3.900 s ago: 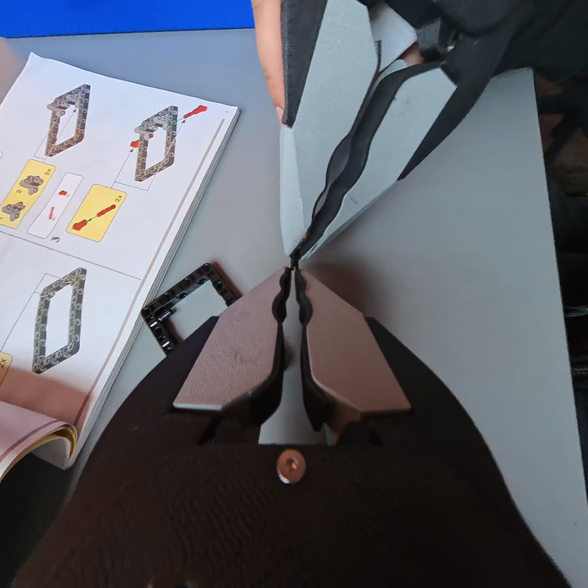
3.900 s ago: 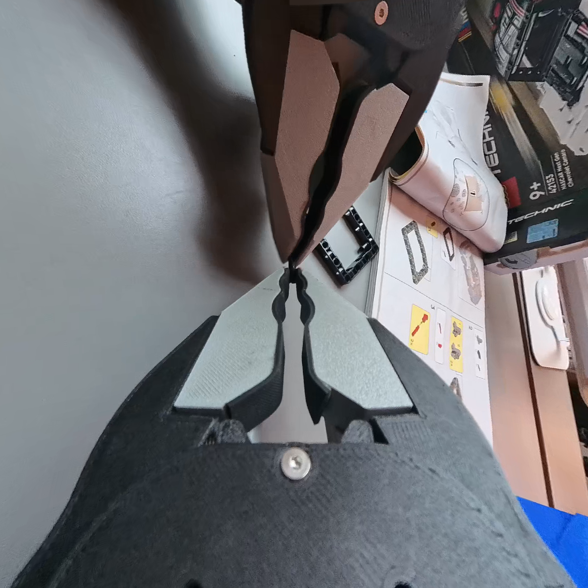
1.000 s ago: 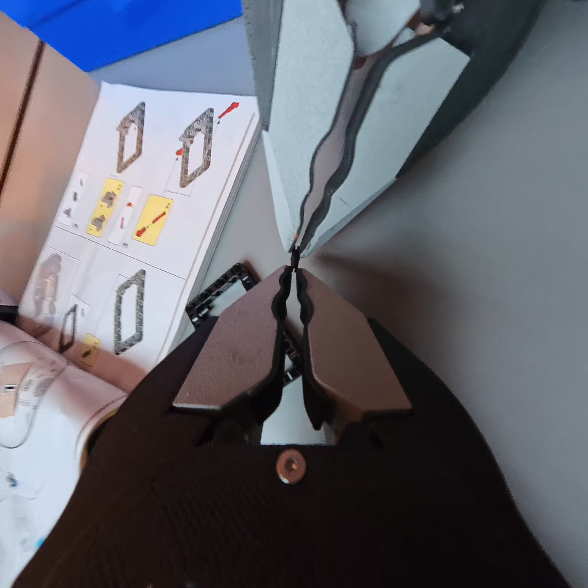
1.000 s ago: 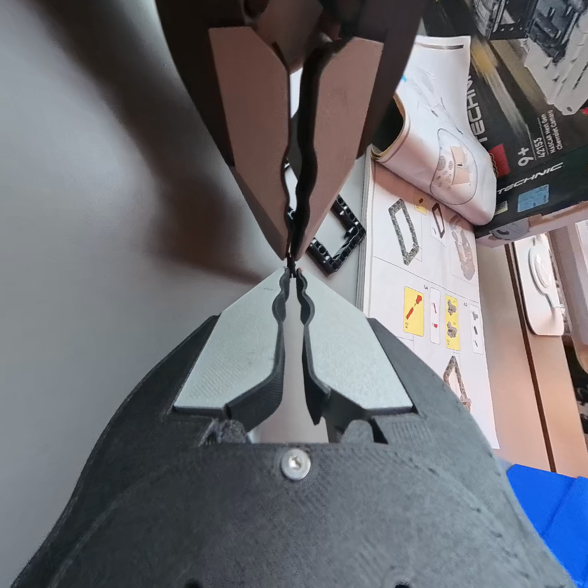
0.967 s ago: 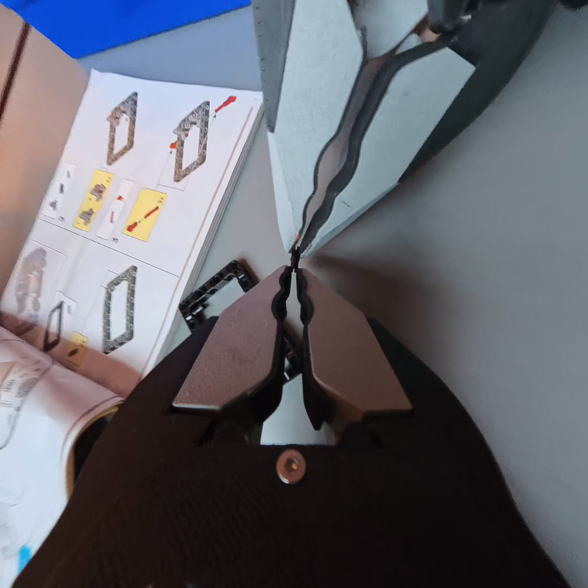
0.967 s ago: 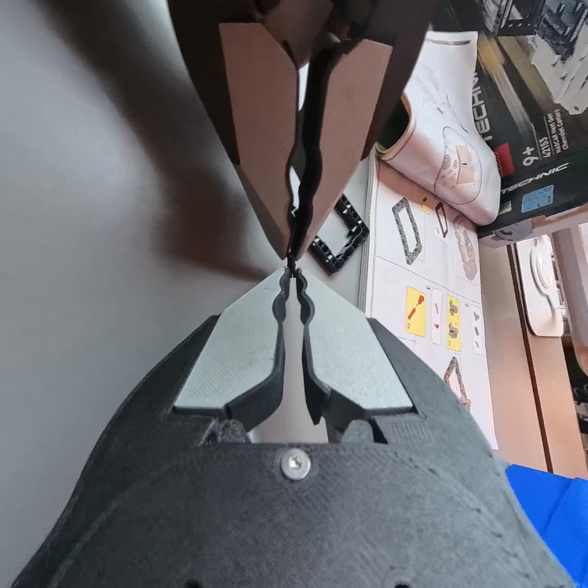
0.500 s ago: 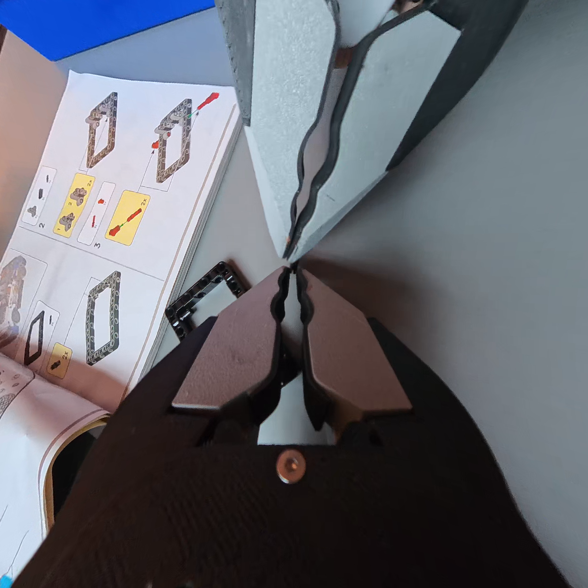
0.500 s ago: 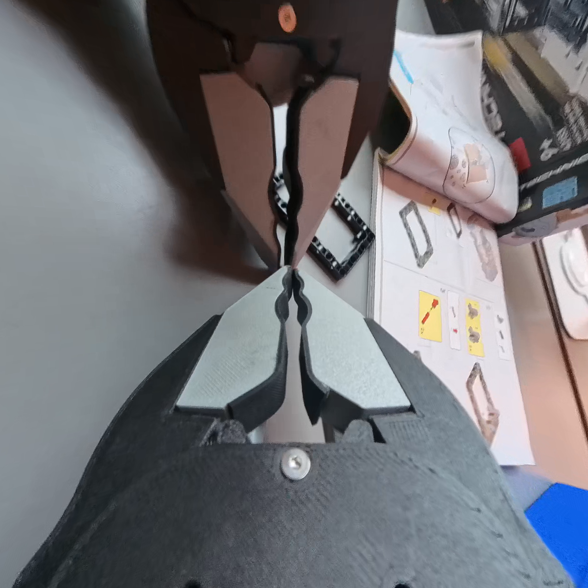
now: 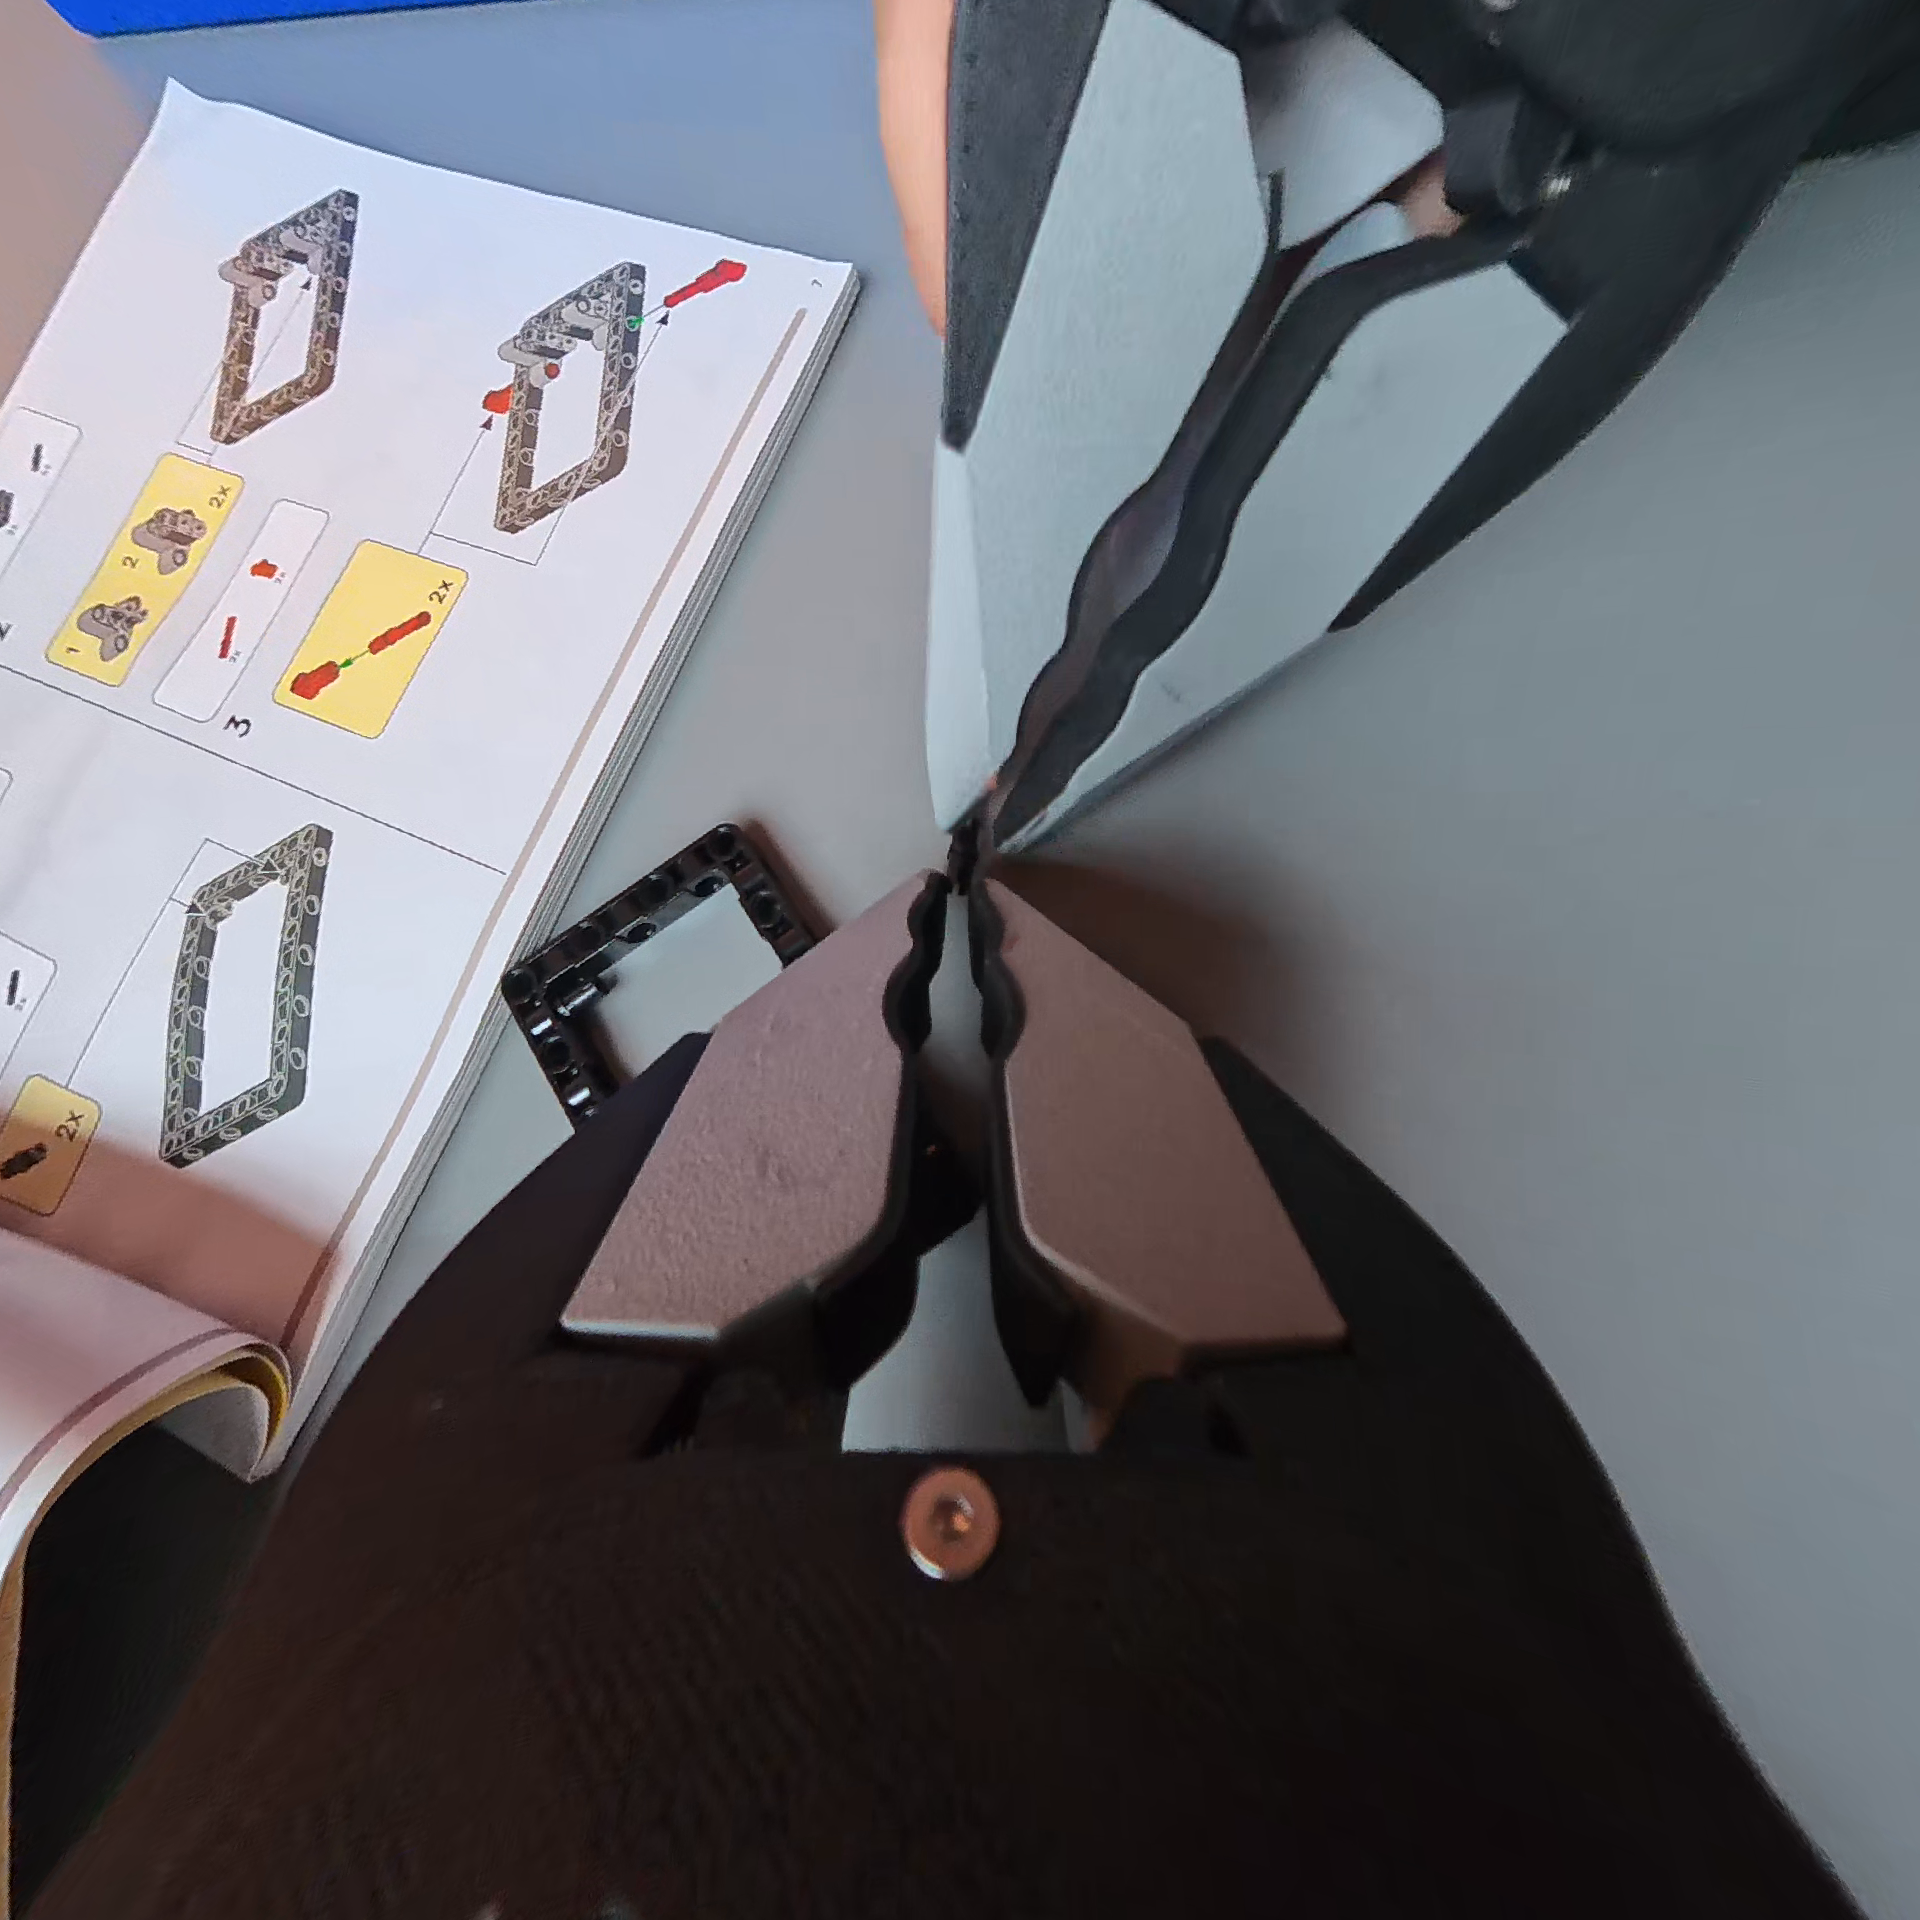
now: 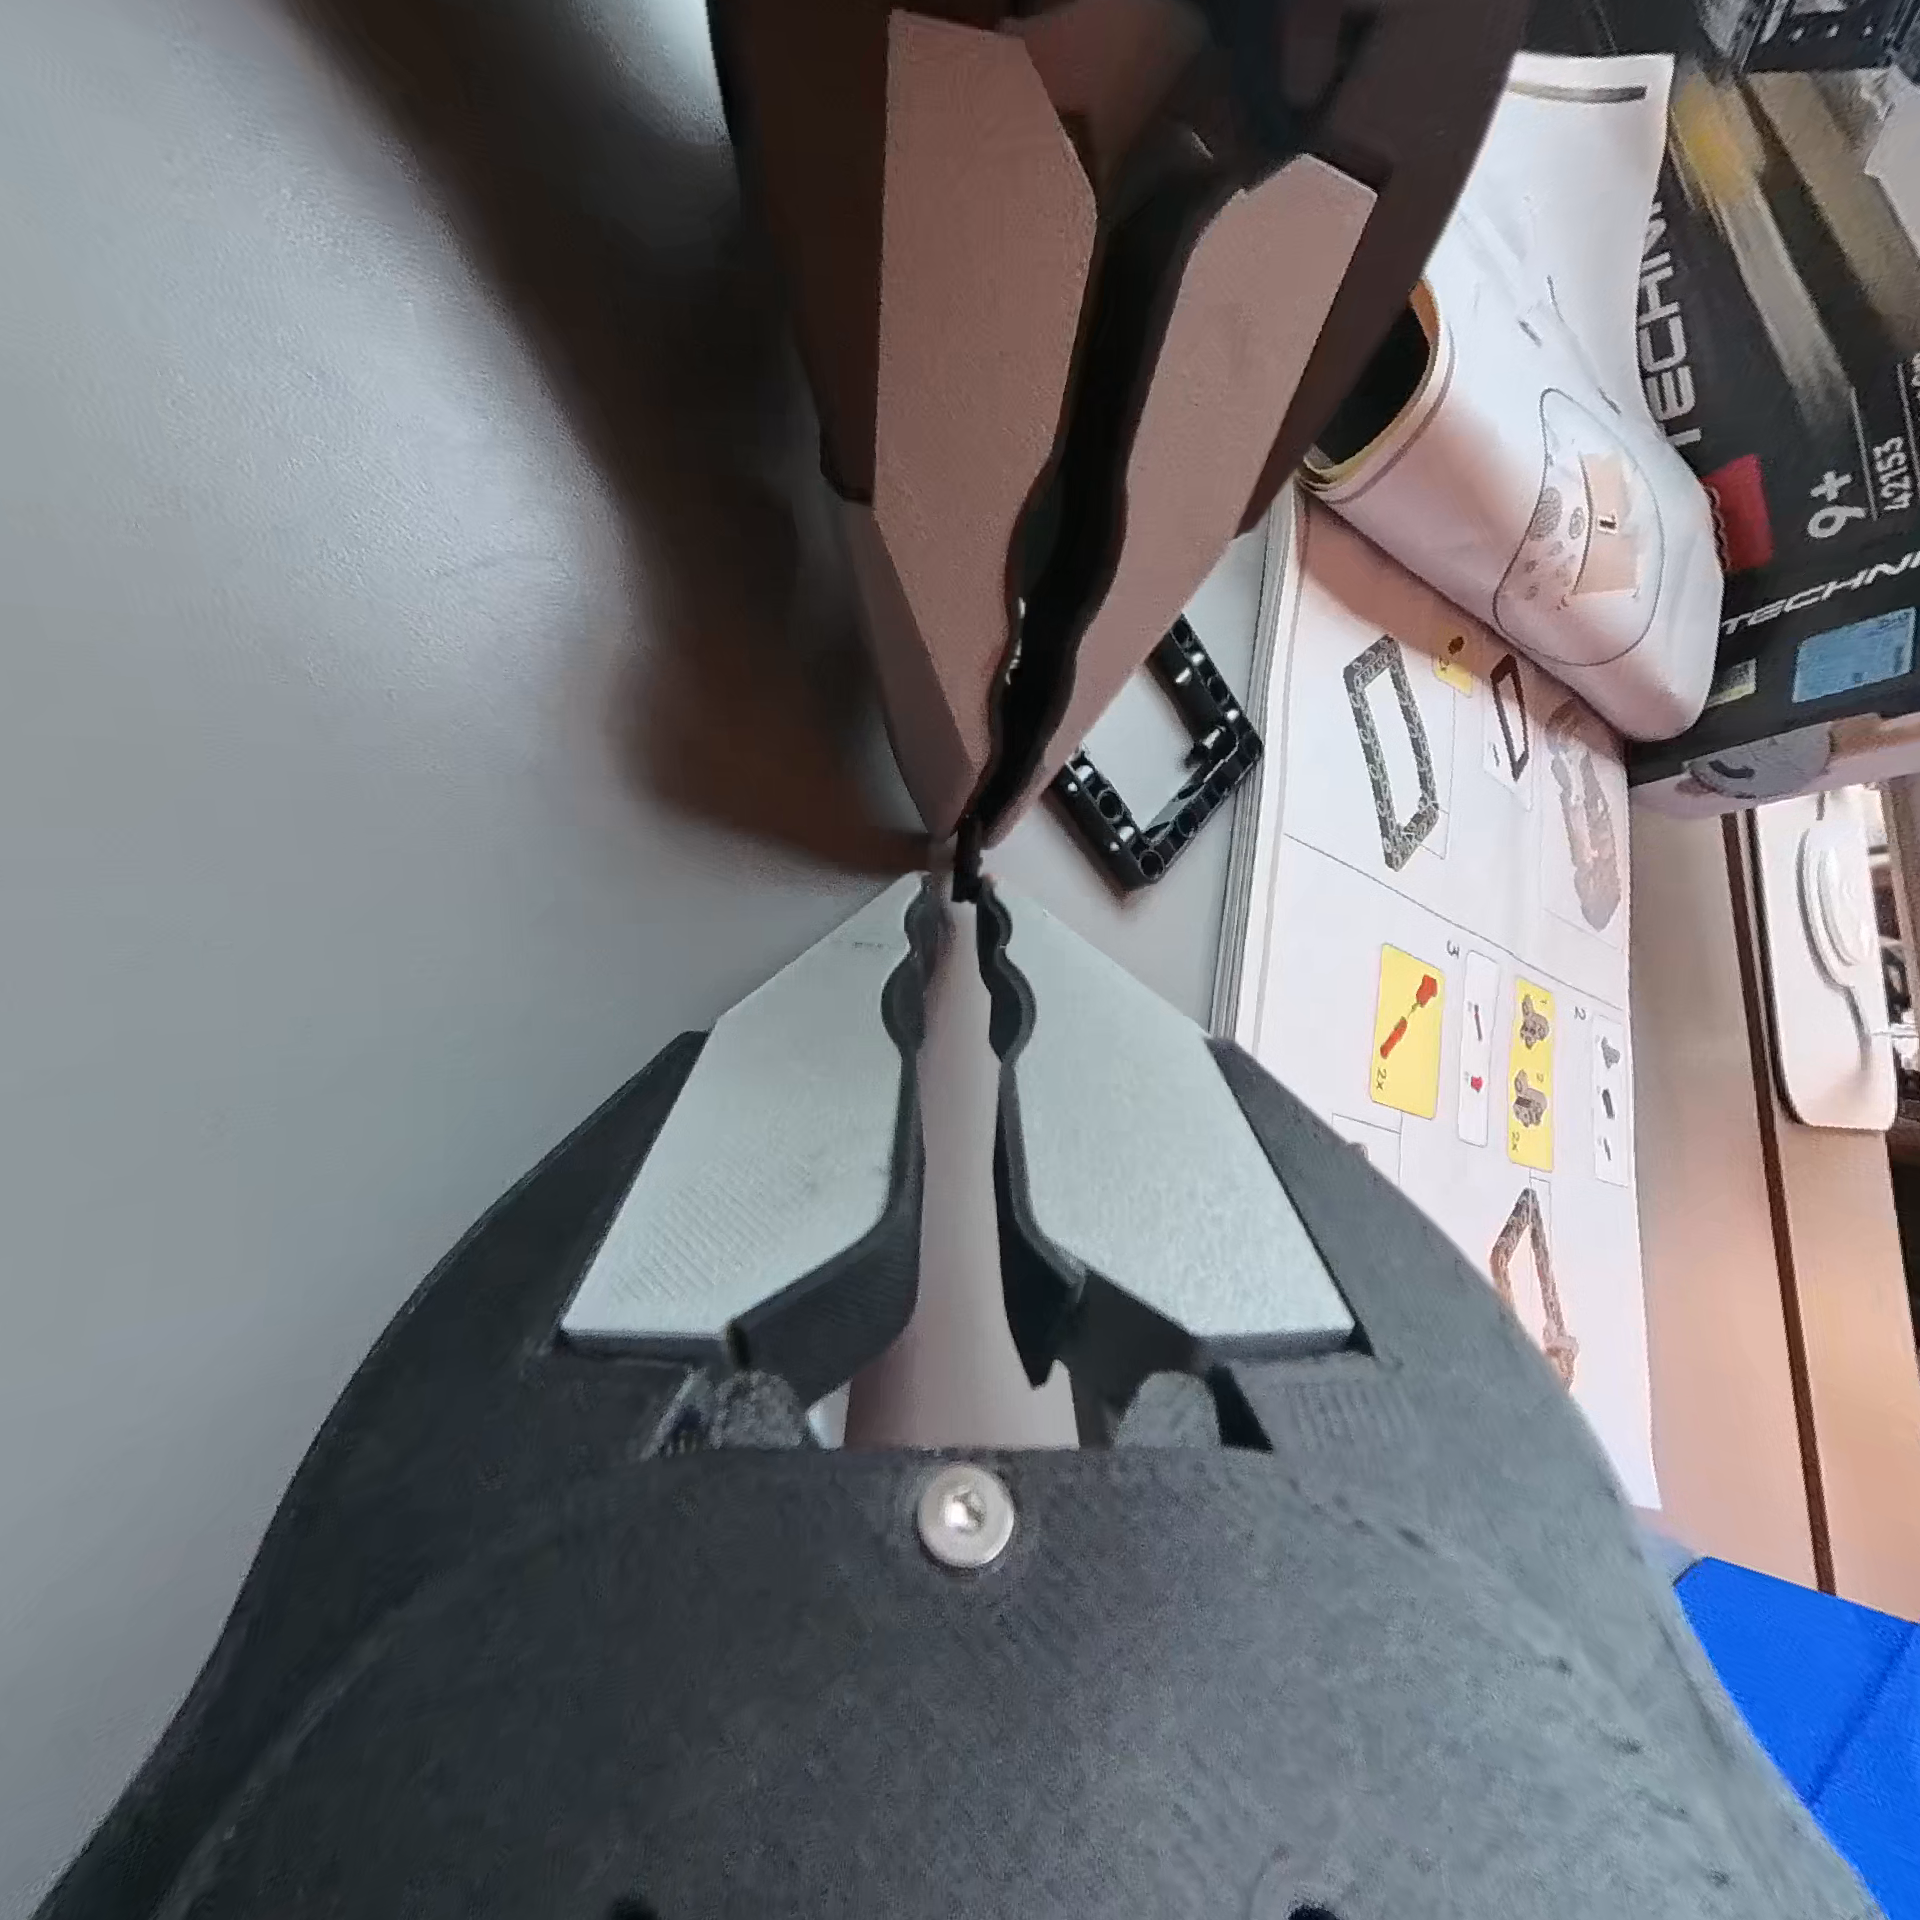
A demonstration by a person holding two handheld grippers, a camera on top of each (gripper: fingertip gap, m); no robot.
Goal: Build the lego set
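My left gripper [image 9: 961, 885] has brown fingers and my right gripper [image 10: 961, 883] has grey fingers. They meet tip to tip above the grey table, both shut. A small black piece [image 9: 966, 852] is pinched between the two pairs of tips; it also shows in the right wrist view [image 10: 968, 854]. Its shape is too small to tell. The right gripper [image 9: 982, 816] comes in from the top of the left wrist view, and the left gripper [image 10: 971, 821] from the top of the right wrist view. A black square lego frame [image 9: 665, 935] lies flat on the table beside the tips, partly hidden by my left fingers; it also shows in the right wrist view [image 10: 1164, 769].
An open instruction booklet [image 9: 364, 623] lies next to the frame, its earlier pages curled over [image 10: 1538, 416]. A dark lego box [image 10: 1818, 312] stands behind it. A blue object [image 10: 1818, 1714] is at the table's edge. A hand [image 9: 904, 208] holds the right gripper. My left and right fingertips are right by each other.
Both grippers stayed tip to tip on the small black piece while they twisted and swung together. The booklet and frame have shifted in both views; the frame itself has not moved on the table.
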